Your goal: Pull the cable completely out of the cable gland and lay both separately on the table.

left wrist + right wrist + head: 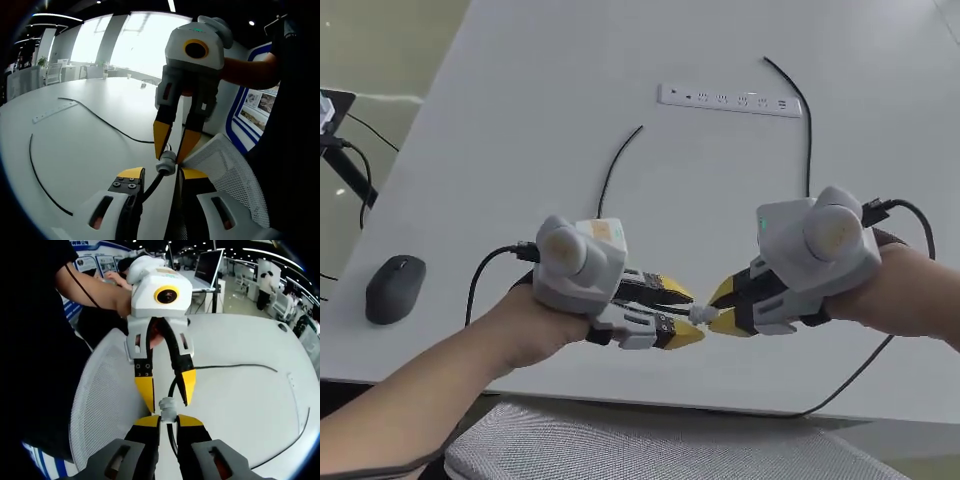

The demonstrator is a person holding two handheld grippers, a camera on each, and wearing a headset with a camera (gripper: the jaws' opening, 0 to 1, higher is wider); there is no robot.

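right claw pinching gland, left claw spread loose around cable. Clench left on cable close behind gland, then pull straight apart.

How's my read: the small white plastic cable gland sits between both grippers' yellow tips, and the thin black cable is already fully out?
One error: the thin black cable is not out; the left gripper view shows it running into the small white plastic cable gland. The gland does sit between the yellow tips of the left gripper and right gripper.
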